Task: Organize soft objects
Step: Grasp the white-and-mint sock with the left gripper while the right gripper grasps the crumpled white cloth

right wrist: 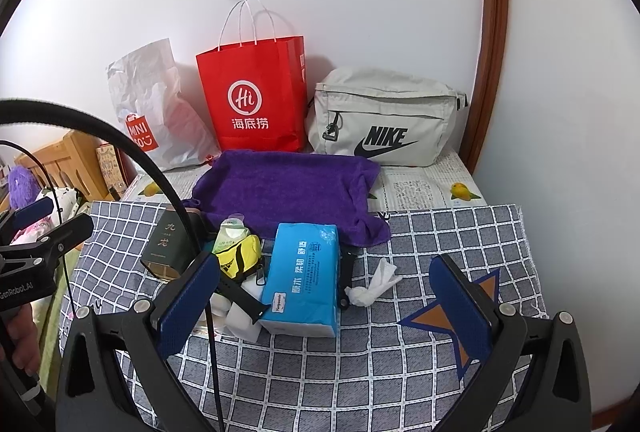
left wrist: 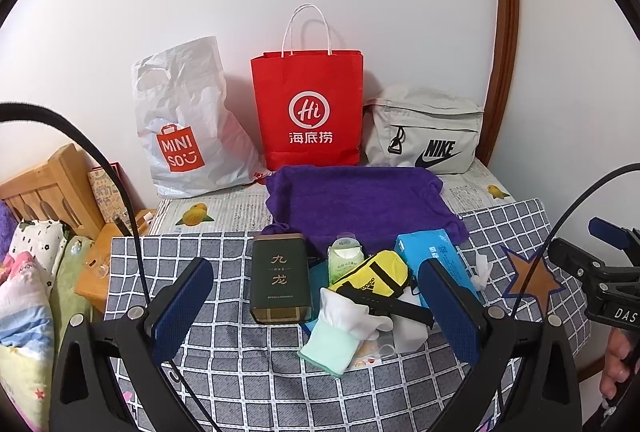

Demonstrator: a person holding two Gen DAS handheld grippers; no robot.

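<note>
A purple towel [left wrist: 360, 199] [right wrist: 280, 187] lies spread on the table. In front of it lies a pile: a white and mint sock [left wrist: 340, 332], a yellow pouch [left wrist: 376, 272] [right wrist: 236, 256], a blue tissue pack [left wrist: 436, 256] [right wrist: 304, 280], a small wipes pack [left wrist: 346, 256] [right wrist: 232, 232], a dark green tin [left wrist: 280, 280] [right wrist: 166, 244] and a crumpled white tissue [right wrist: 372, 284]. My left gripper [left wrist: 320, 308] is open and empty, just short of the pile. My right gripper [right wrist: 324, 308] is open and empty, in front of the tissue pack.
At the back wall stand a white Miniso plastic bag [left wrist: 180, 127] [right wrist: 148, 115], a red paper bag [left wrist: 308, 107] [right wrist: 256, 95] and a grey Nike bag [left wrist: 424, 131] [right wrist: 384, 115]. A checked cloth [left wrist: 248, 384] [right wrist: 400, 372] covers the table. A wooden bed with bedding [left wrist: 36, 232] stands to the left.
</note>
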